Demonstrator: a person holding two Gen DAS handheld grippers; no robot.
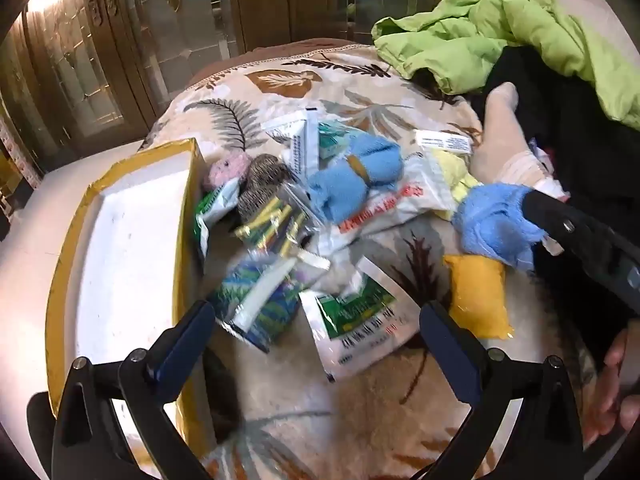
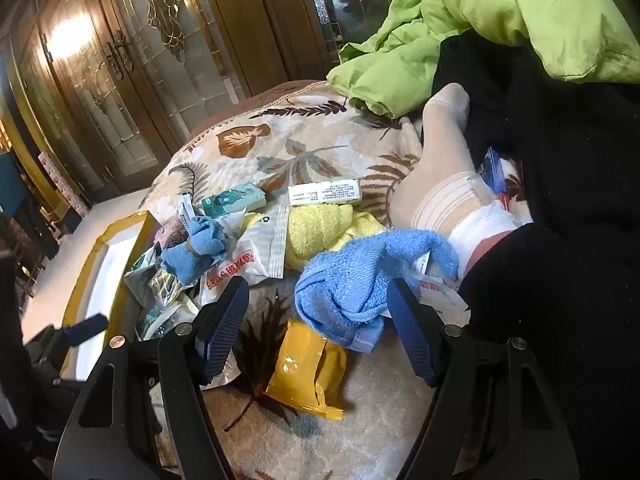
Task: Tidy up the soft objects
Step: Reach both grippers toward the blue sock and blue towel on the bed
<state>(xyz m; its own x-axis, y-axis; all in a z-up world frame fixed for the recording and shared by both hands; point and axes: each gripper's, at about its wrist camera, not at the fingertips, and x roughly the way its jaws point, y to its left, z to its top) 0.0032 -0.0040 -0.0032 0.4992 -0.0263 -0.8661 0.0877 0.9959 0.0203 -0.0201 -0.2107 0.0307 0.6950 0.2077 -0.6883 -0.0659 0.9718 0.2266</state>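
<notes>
A green jacket [image 2: 500,12] and a socked foot [image 2: 436,168] are crowding the far right of the leaf-patterned blanket [image 2: 304,152]. Both tongs are standing wide open, gripping nothing: the right tongs [image 2: 320,328] are straddling one blue towel [image 2: 352,292], with one yellow packet [image 2: 308,368] nearer; the left tongs [image 1: 316,340] are hovering over sachets beside one yellow-rimmed box [image 1: 132,240].

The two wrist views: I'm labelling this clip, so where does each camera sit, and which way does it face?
Left wrist view: rides the open left gripper, tilted down at packets beside the yellow-edged box; the right gripper's finger and a hand show.
Right wrist view: rides the open right gripper, aimed at the blue towel; a stockinged foot shows.
Shared: towel, box, yellow pouch, green quilt.
</notes>
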